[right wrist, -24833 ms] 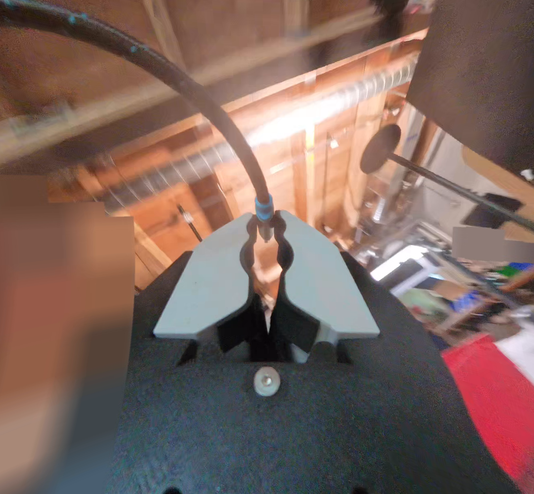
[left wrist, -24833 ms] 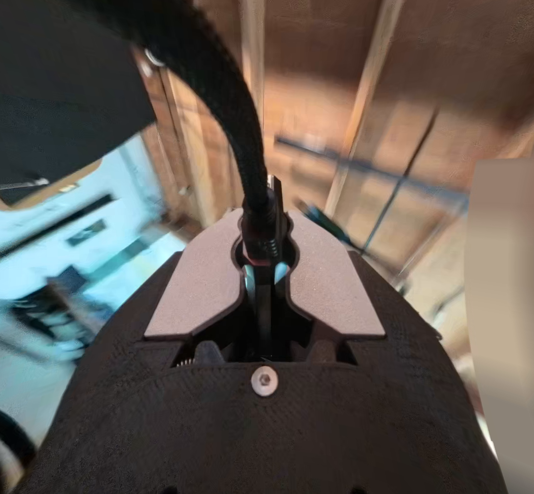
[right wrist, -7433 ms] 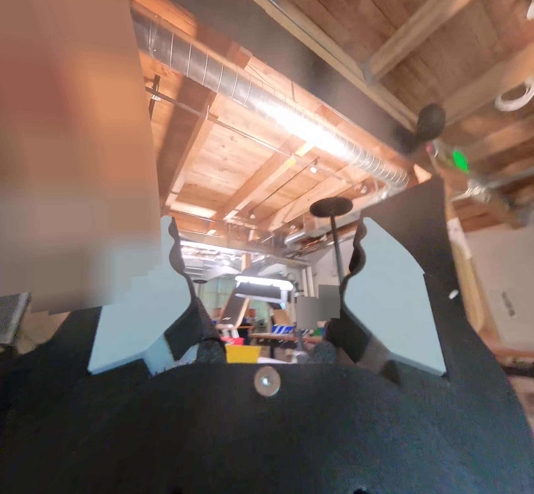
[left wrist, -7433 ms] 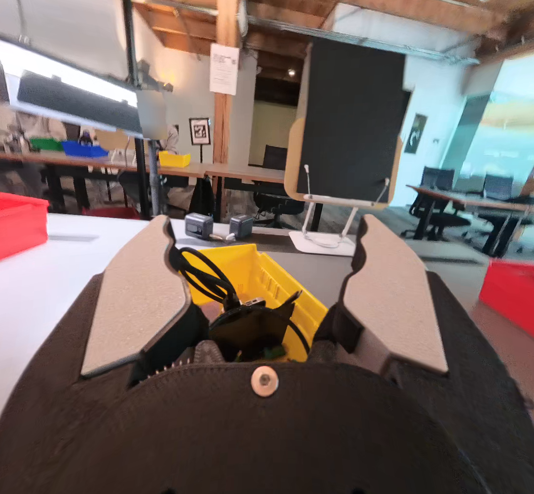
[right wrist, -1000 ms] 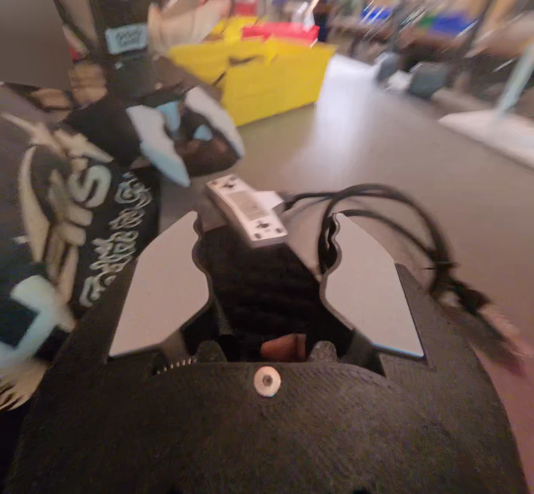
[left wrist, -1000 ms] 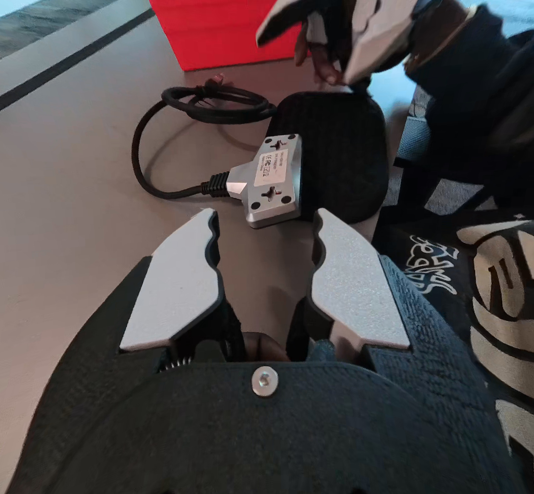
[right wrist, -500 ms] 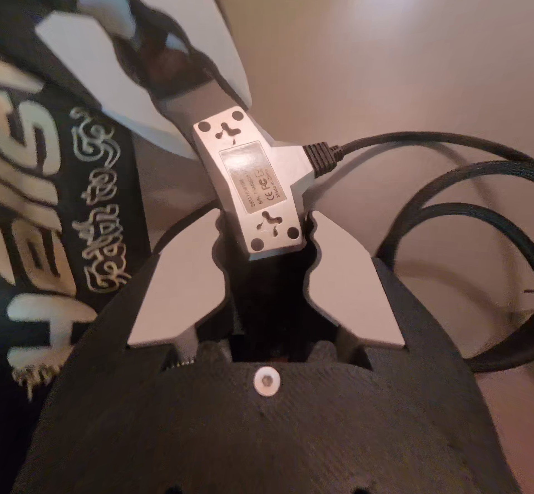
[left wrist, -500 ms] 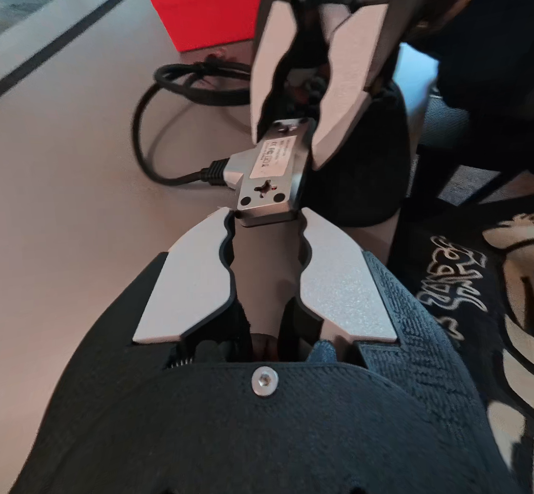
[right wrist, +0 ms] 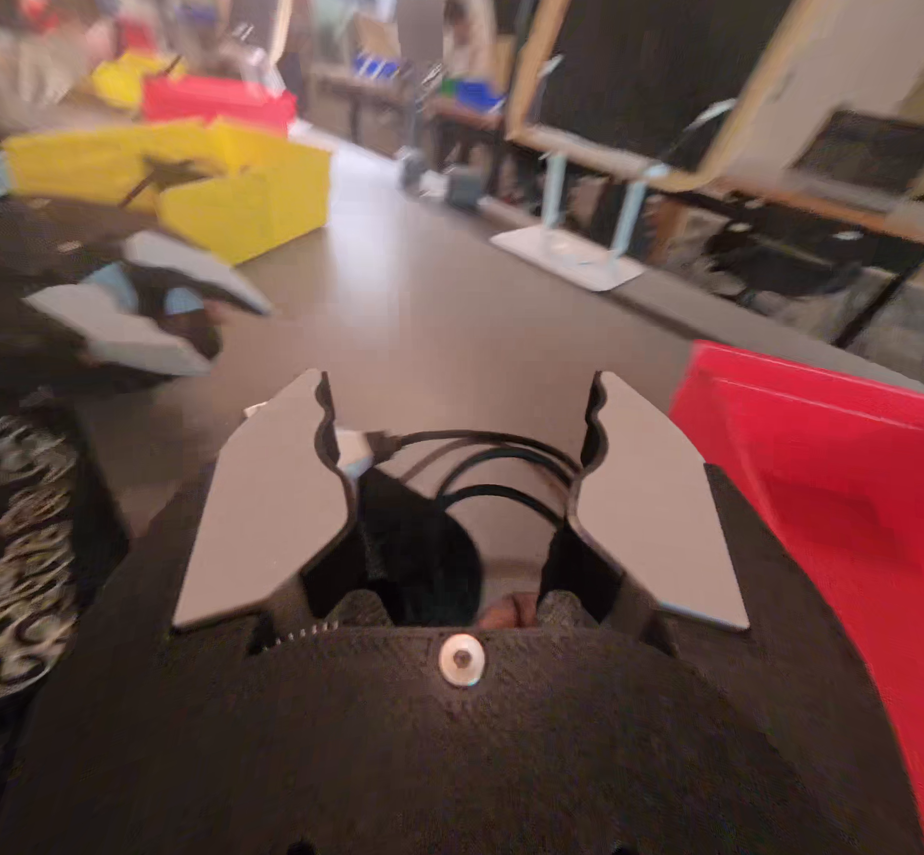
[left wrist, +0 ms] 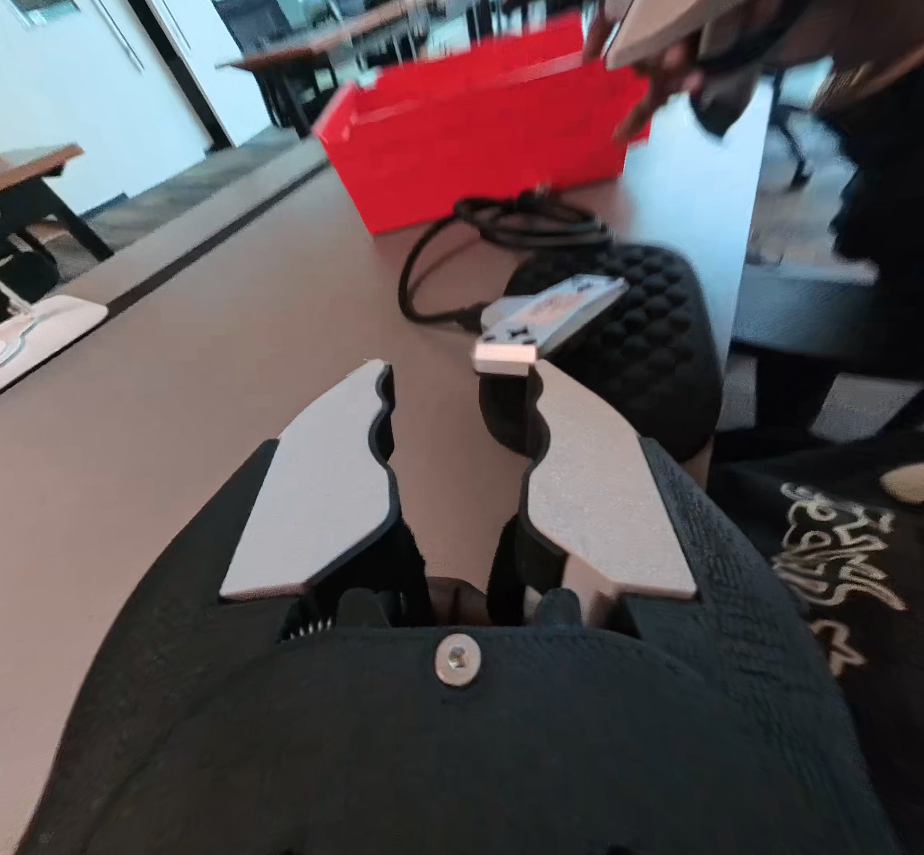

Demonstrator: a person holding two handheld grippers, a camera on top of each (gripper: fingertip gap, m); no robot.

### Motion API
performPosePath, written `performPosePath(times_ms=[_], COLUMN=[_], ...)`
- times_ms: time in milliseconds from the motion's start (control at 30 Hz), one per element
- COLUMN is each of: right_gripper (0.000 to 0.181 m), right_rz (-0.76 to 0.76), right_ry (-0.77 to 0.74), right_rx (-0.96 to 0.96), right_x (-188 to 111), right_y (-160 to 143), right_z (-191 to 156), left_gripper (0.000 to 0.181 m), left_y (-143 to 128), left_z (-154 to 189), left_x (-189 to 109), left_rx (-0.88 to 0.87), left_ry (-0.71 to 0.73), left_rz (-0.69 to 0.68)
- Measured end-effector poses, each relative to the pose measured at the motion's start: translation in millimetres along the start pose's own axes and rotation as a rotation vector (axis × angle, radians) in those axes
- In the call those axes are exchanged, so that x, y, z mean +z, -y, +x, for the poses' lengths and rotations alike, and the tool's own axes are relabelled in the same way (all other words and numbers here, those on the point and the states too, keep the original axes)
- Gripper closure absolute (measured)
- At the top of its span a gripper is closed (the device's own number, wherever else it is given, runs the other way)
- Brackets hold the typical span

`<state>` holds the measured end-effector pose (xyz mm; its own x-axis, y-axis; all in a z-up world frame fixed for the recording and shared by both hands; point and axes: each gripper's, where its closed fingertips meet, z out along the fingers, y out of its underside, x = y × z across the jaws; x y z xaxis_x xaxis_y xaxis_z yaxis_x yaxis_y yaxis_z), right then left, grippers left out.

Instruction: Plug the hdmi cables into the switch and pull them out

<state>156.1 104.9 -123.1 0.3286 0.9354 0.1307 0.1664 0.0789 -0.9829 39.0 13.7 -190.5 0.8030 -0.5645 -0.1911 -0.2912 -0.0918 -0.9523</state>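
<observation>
- Now the silver switch (left wrist: 545, 318) lies label-side up, propped on a black dimpled pad (left wrist: 640, 346), black cable (left wrist: 430, 276) attached.
- Left tongs (left wrist: 457, 371) gape empty just before it.
- Right tongs (right wrist: 457, 396) gape empty above it.

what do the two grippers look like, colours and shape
Both match. The left gripper and the right gripper each have a rough black printed body with one silver screw at its centre, and two flat pale grey fingers with wavy, black-lined inner edges. A small toothed rack shows at each base.
</observation>
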Motion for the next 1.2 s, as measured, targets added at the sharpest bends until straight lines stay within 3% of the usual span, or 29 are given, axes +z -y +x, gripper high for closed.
performPosePath(times_ms=[33, 167, 233, 367, 433, 533, 700, 767, 867, 1033, 1133, 1200], right_gripper=[0.085, 0.071, 0.080, 0.063, 0.065, 0.069, 0.063, 0.063, 0.050, 0.045, 0.051, 0.060], right_rz=[0.001, -0.314, -0.338, -0.351, -0.349, -0.208, 0.242, 0.360, 0.280, 0.203, 0.063, -0.187], right_ry=[-0.056, -0.218, -0.294, -0.439, -0.337, -0.185, 0.175, 0.248, 0.290, 0.200, -0.023, -0.221], right_rx=[0.039, 0.329, 0.348, 0.251, 0.190, 0.181, 0.126, 0.051, -0.082, -0.296, -0.232, -0.177], right_x=[-4.5, -14.4, -17.3, -17.0, -7.5, 10.1, 24.3, 23.6, 33.1, 46.8, 63.2, 66.0], right_y=[-5.8, -66.3, -75.0, -82.4, -80.8, -55.1, 15.4, 27.3, 14.6, 1.4, -10.0, -36.5], right_z=[17.8, 63.9, 79.6, 100.2, 82.1, 52.7, -25.7, -49.2, -72.0, -77.9, -46.9, -17.3], left_gripper=[0.131, 0.132, 0.134, 0.134, 0.134, 0.134, 0.134, 0.134, 0.134, 0.134, 0.134, 0.134], left_y=[6.8, 23.6, 26.4, 24.0, 23.7, 22.0, 13.0, 10.0, 7.7, 5.2, 4.6, 5.0], left_z=[-4.6, -23.2, -27.4, -25.5, -23.9, -23.9, -21.2, -16.4, -10.5, -6.6, -5.5, -5.3], left_x=[-6.7, -31.4, -37.1, -34.0, -33.4, -31.8, -22.7, -19.1, -16.9, -14.4, -14.1, -14.7], left_rx=[-0.043, -0.191, -0.223, -0.221, -0.204, -0.195, -0.136, -0.091, -0.029, 0.013, 0.023, 0.024], left_ry=[0.005, 0.035, 0.040, 0.027, 0.028, 0.042, 0.078, 0.076, 0.077, 0.078, 0.076, 0.076], left_rz=[0.065, 0.266, 0.312, 0.289, 0.284, 0.268, 0.173, 0.140, 0.115, 0.091, 0.087, 0.092])
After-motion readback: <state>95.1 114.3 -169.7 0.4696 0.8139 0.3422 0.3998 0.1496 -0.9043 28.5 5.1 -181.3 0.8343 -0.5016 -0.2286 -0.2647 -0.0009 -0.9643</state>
